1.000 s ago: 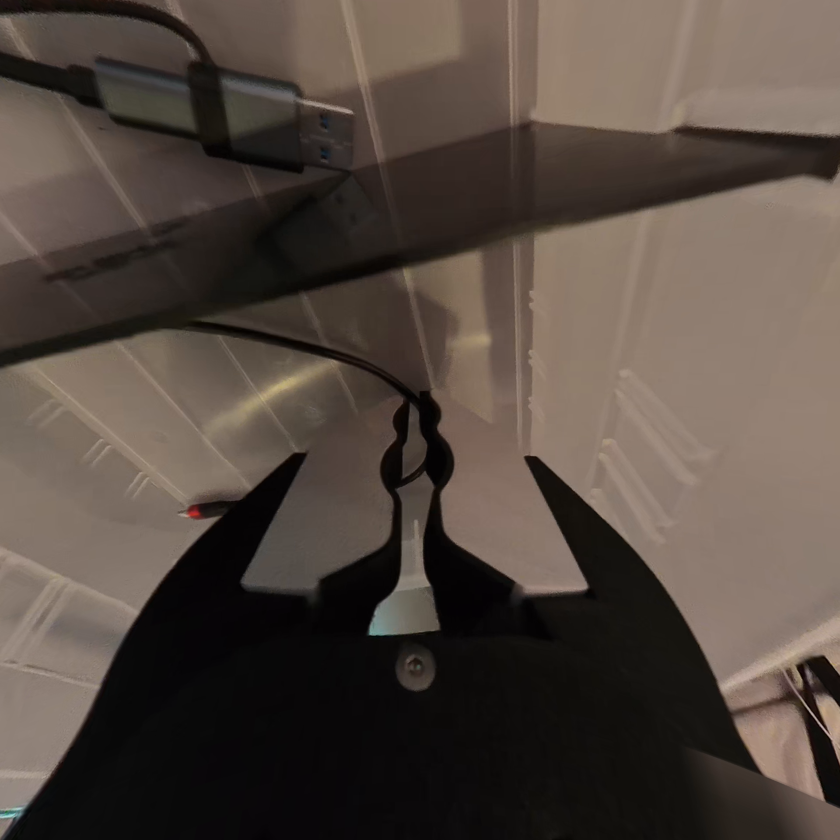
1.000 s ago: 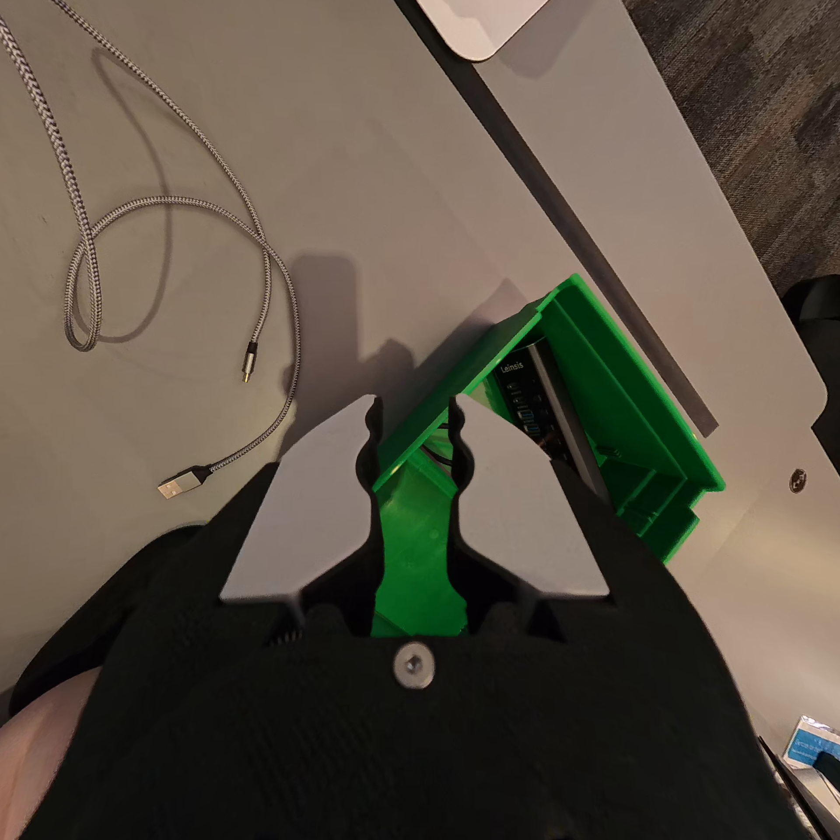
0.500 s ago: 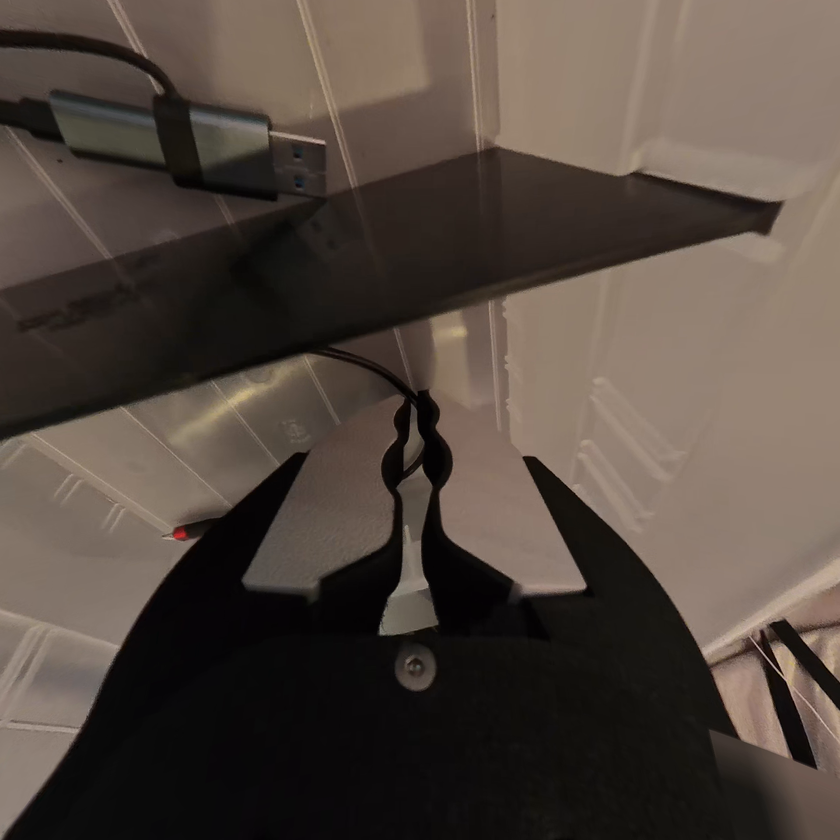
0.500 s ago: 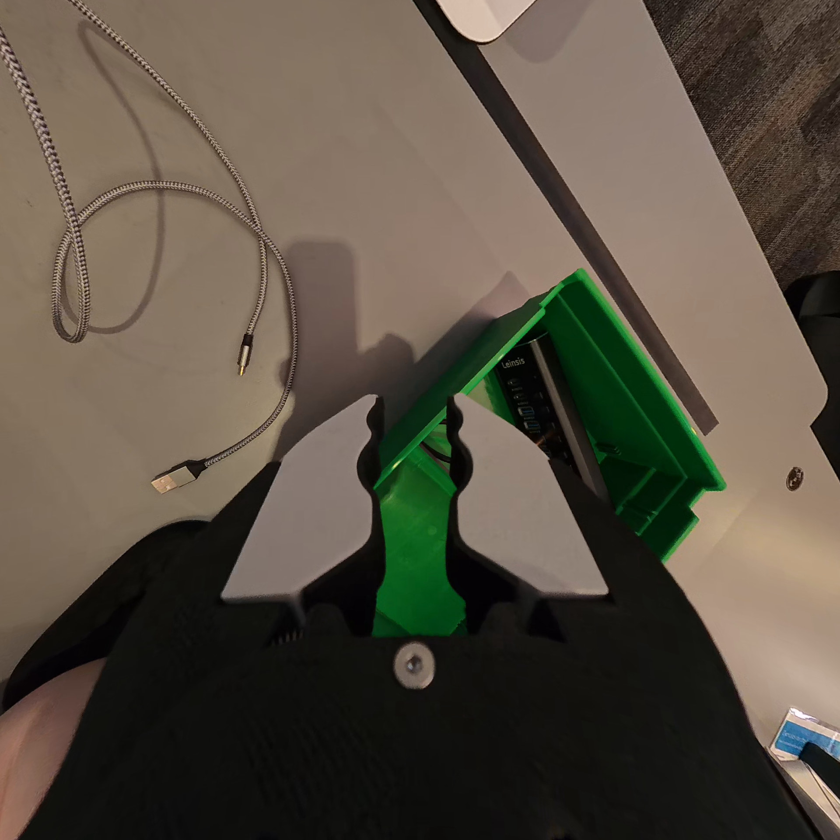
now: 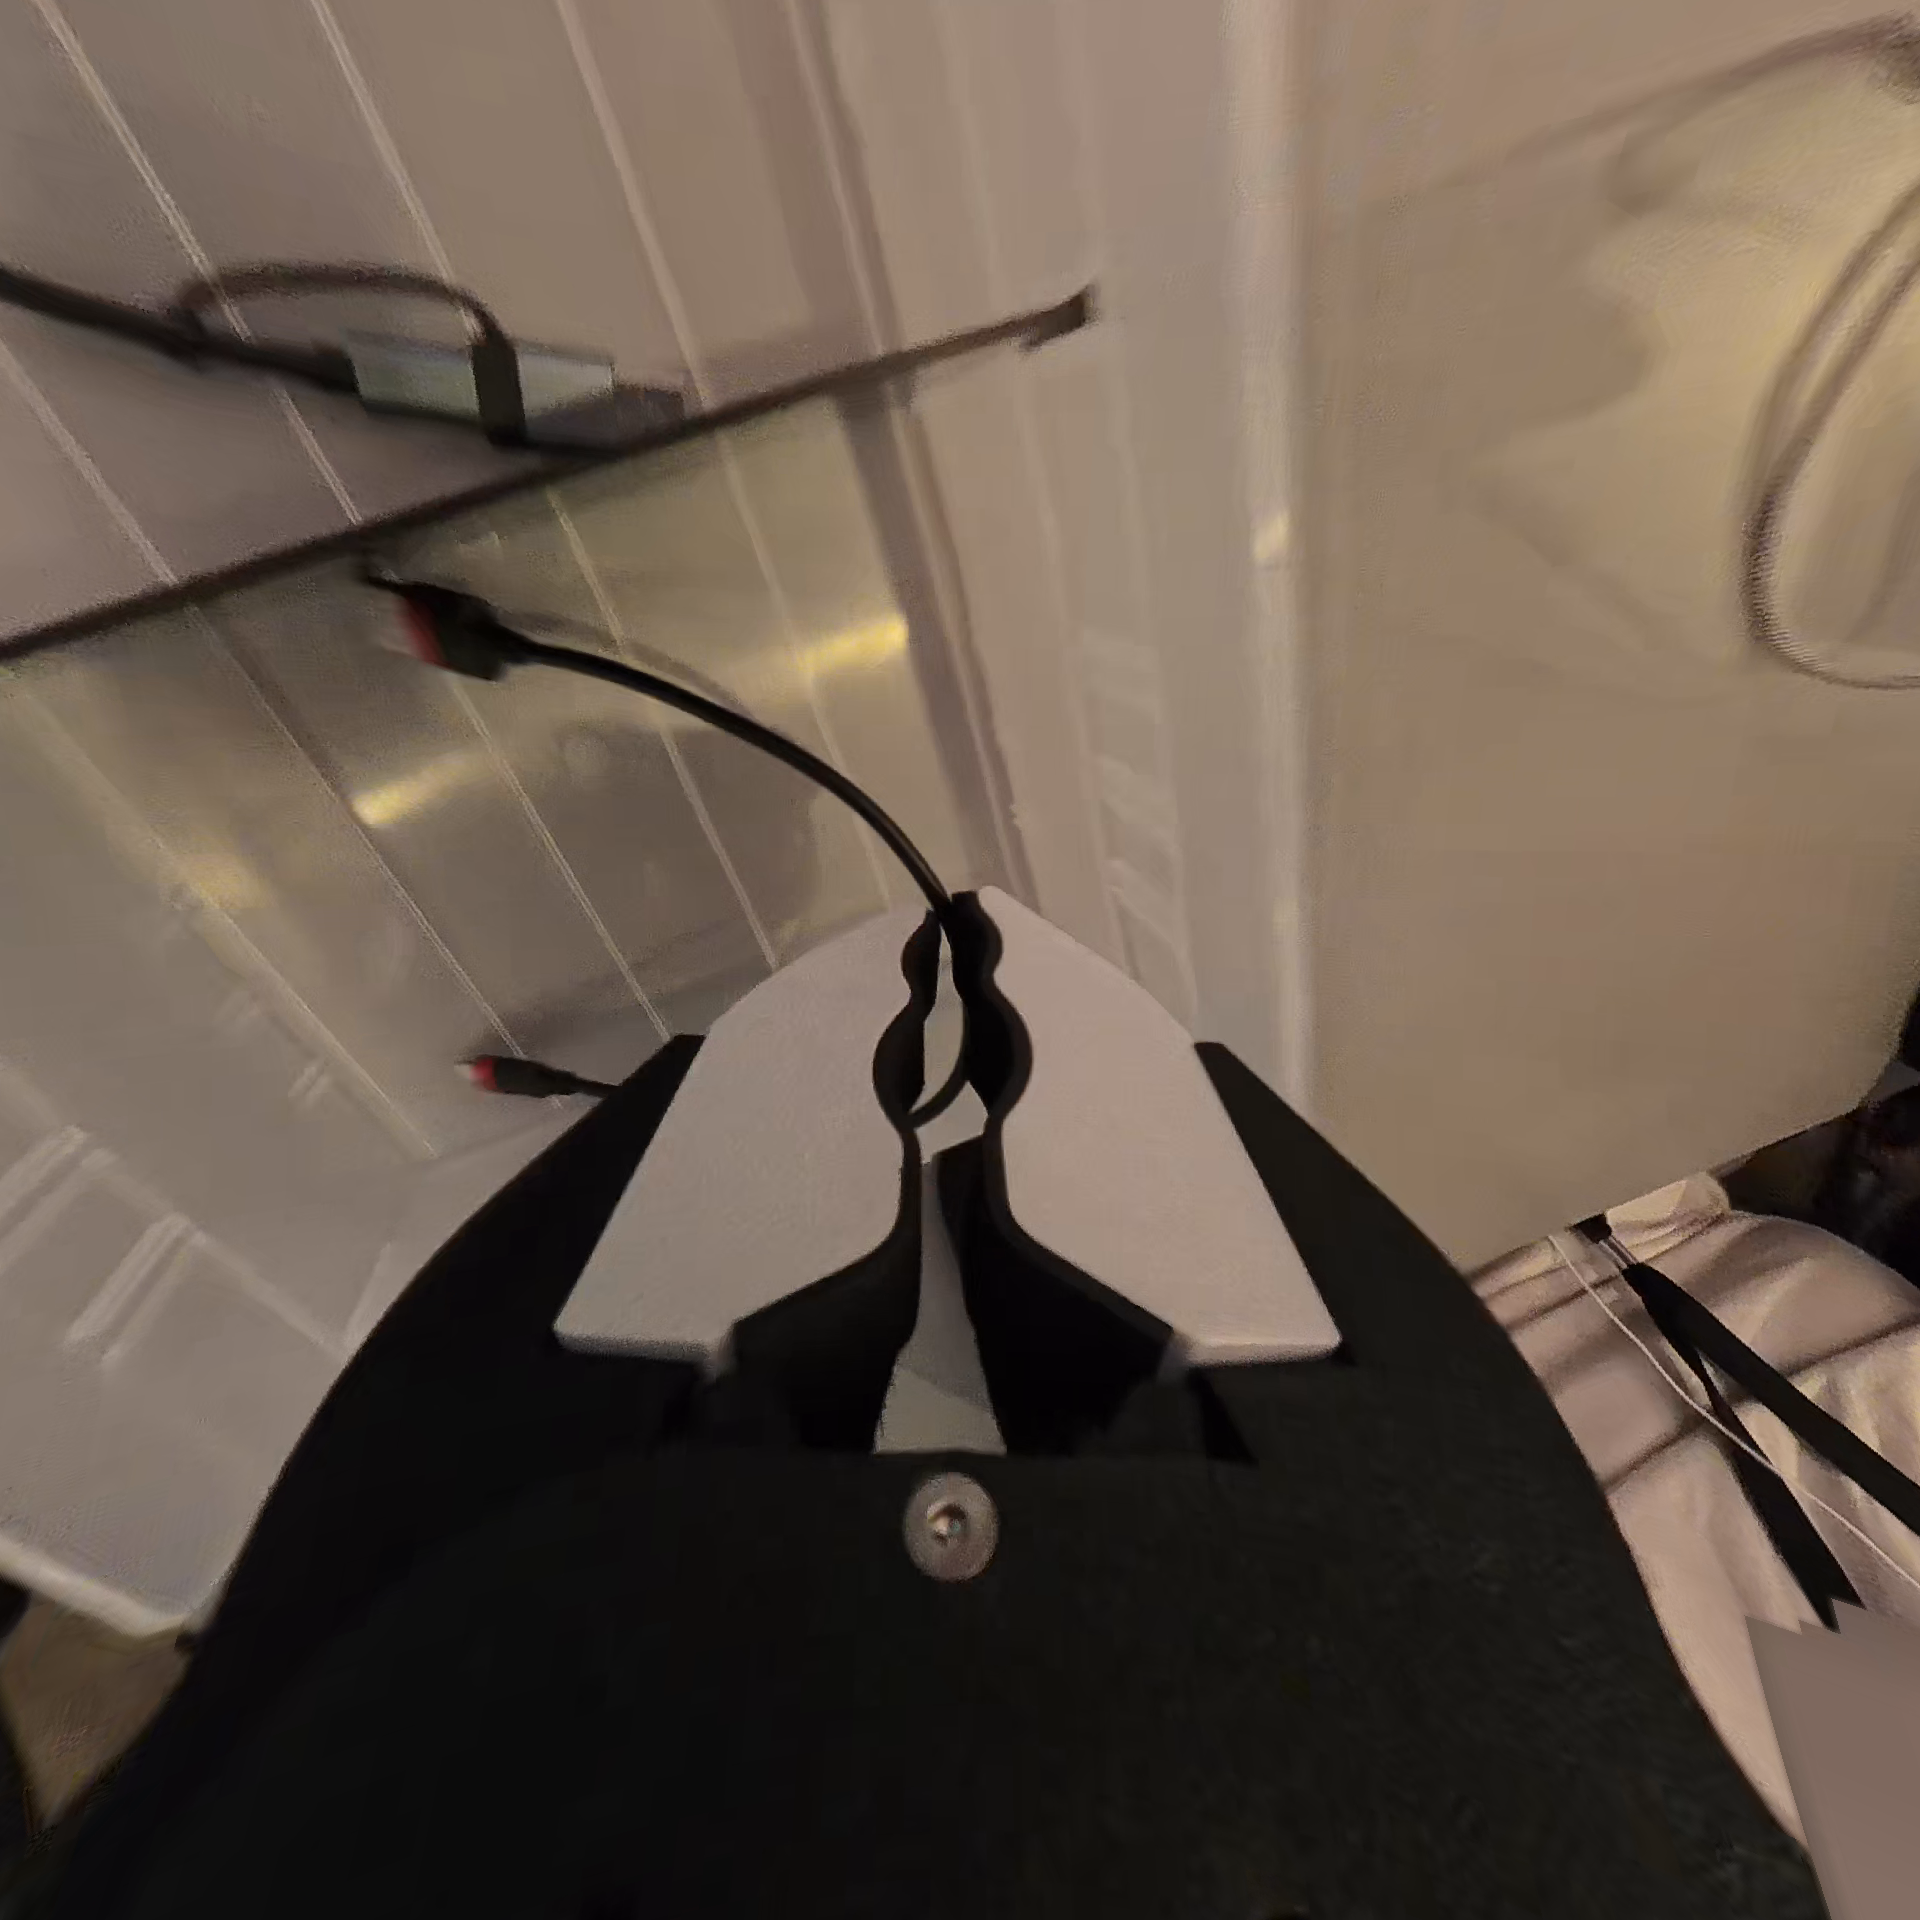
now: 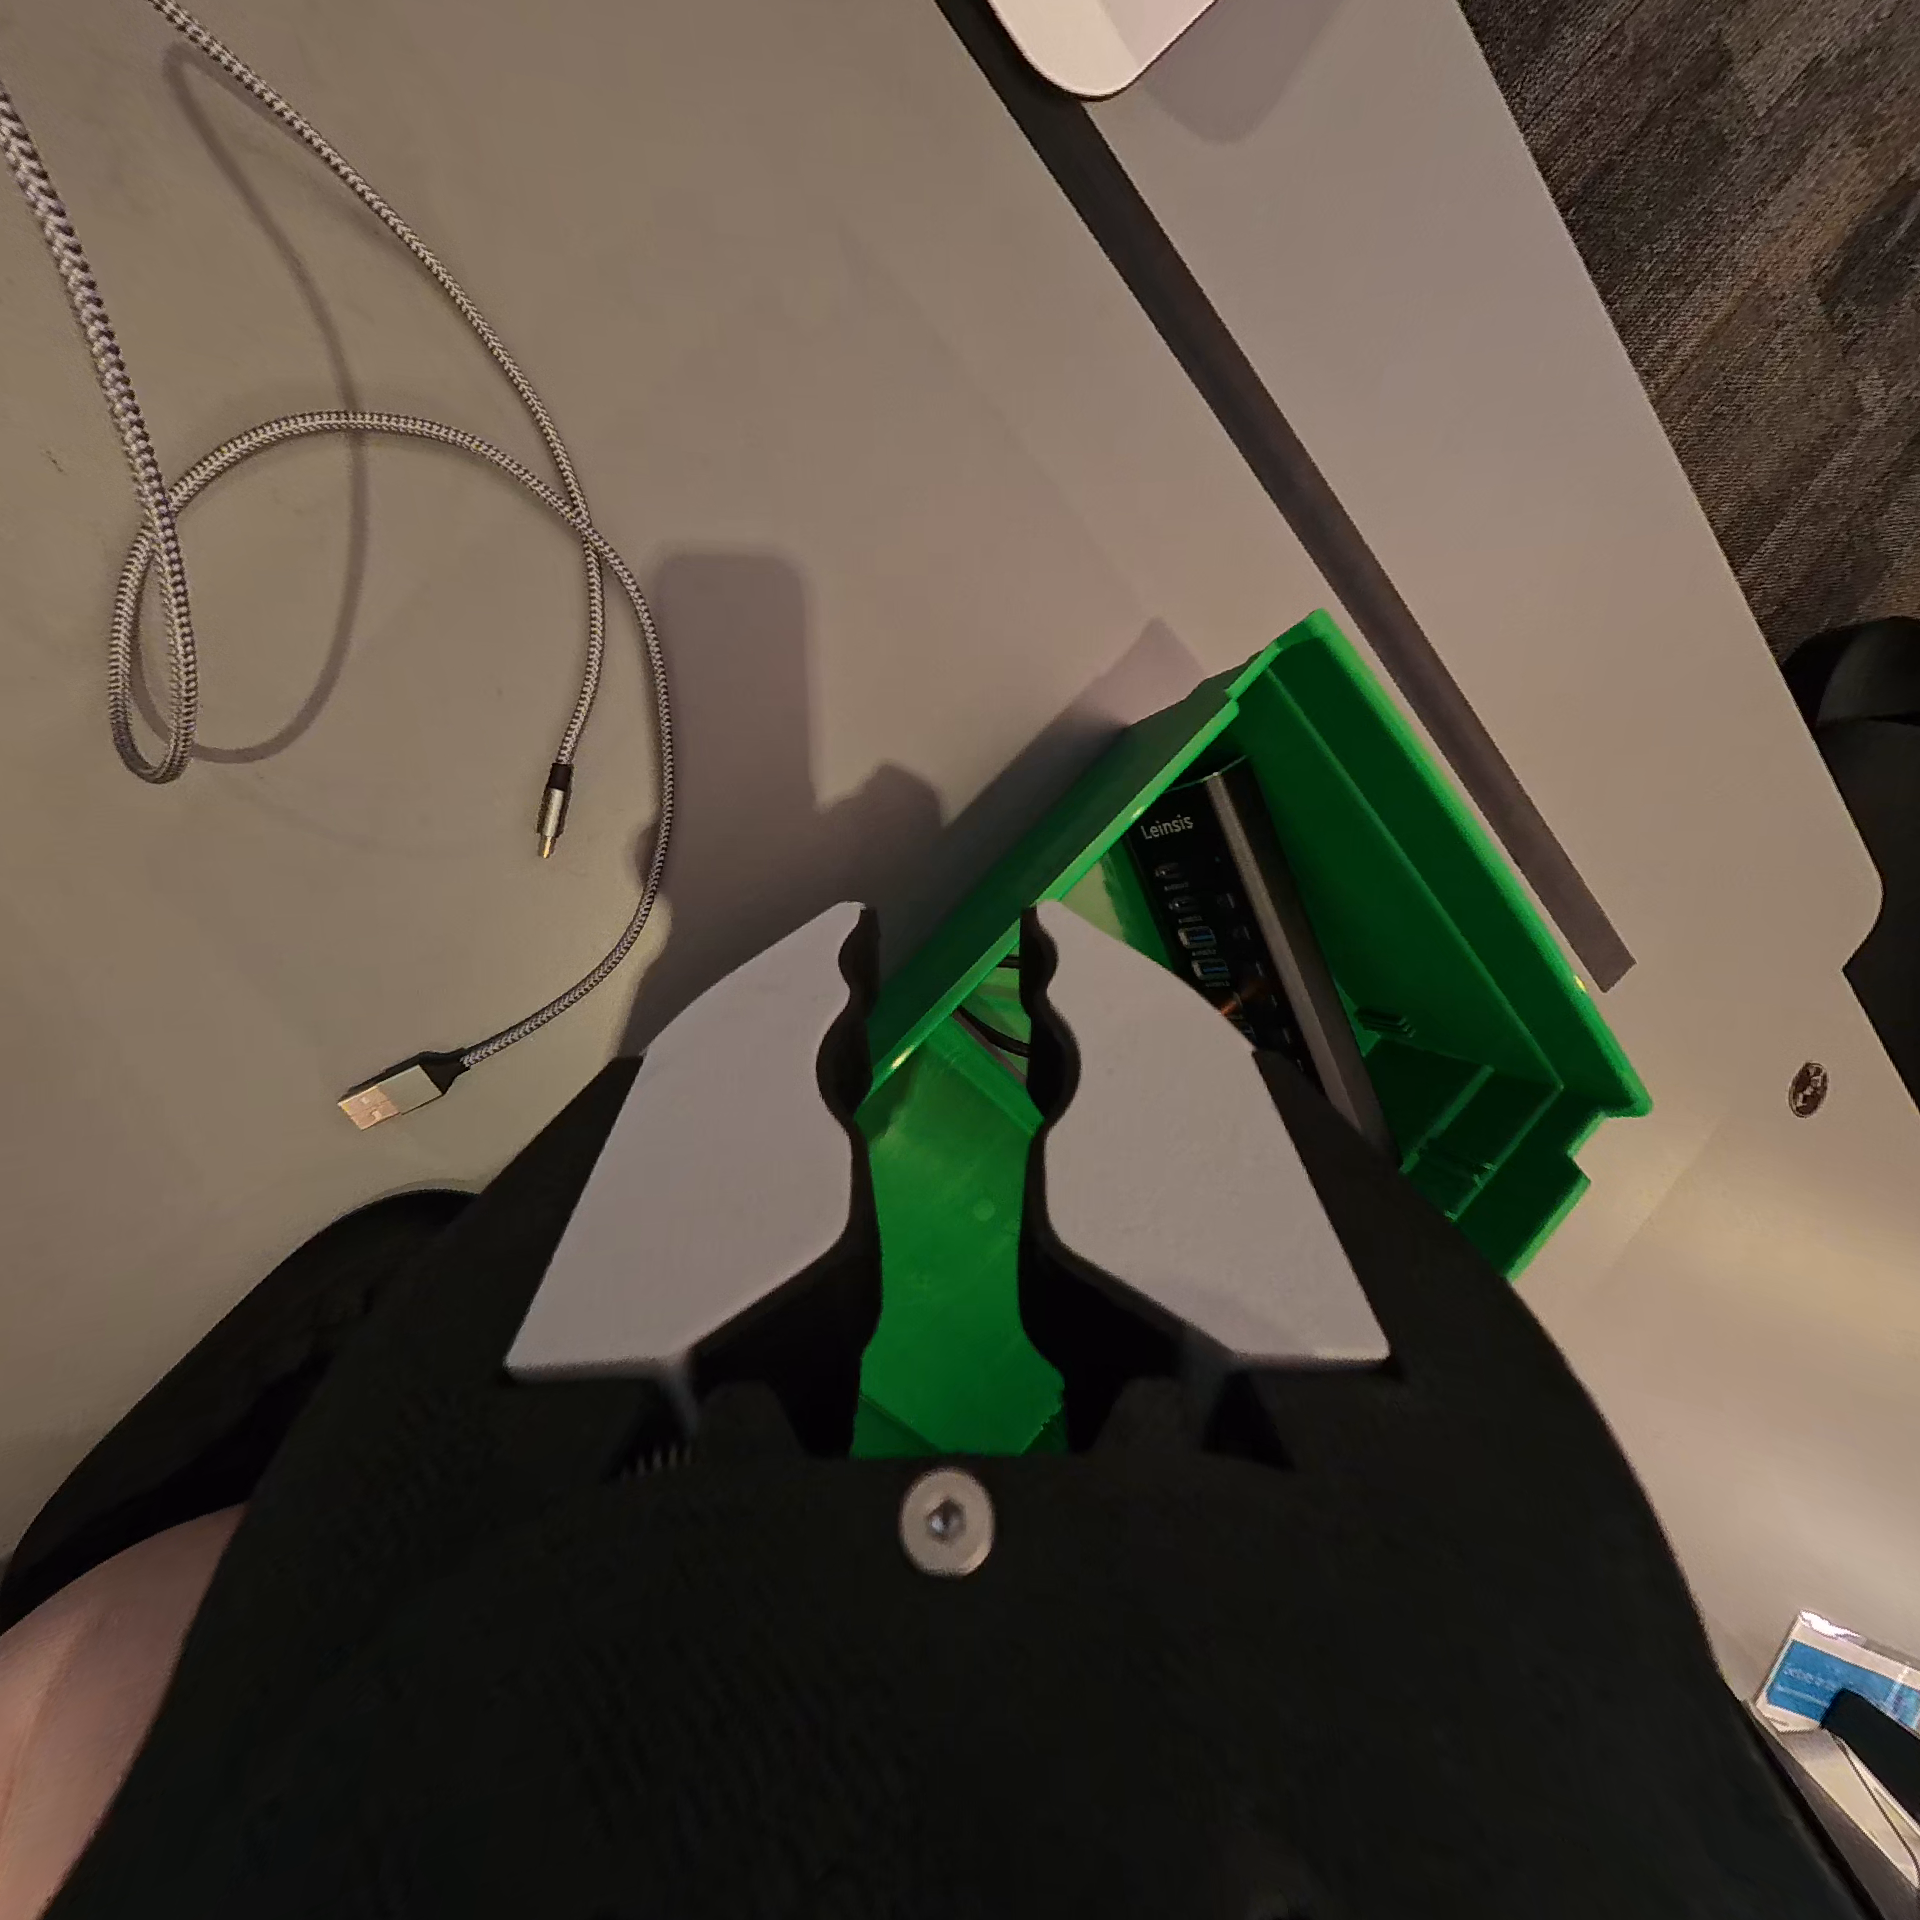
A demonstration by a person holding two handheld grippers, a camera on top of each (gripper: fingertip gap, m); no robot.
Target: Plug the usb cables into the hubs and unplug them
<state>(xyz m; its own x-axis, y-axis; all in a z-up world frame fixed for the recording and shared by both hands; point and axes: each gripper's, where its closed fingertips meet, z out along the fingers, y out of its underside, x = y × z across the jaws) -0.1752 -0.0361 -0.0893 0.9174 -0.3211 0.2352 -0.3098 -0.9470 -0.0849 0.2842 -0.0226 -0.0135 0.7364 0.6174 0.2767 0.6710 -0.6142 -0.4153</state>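
Right gripper [image 6: 948, 940] fingers clamp the near wall of the green holder [image 6: 1382, 883], rigid plastic, with the hub [image 6: 1210, 925] inside it near the tabletop's [image 6: 831, 312] right edge. Left gripper [image 5: 951, 914] fingers are closed on a thin black cable [image 5: 748, 732], limp and light, its red-tipped plug [image 5: 442, 634] dangling free in a blurred view; better held at the plug. Farther left, the braided cable [image 6: 582, 540] lies loose, likely stiffer.

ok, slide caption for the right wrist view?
Right hand-held gripper clamps green plastic holder housing black USB hub; braided grey cable lies loose.
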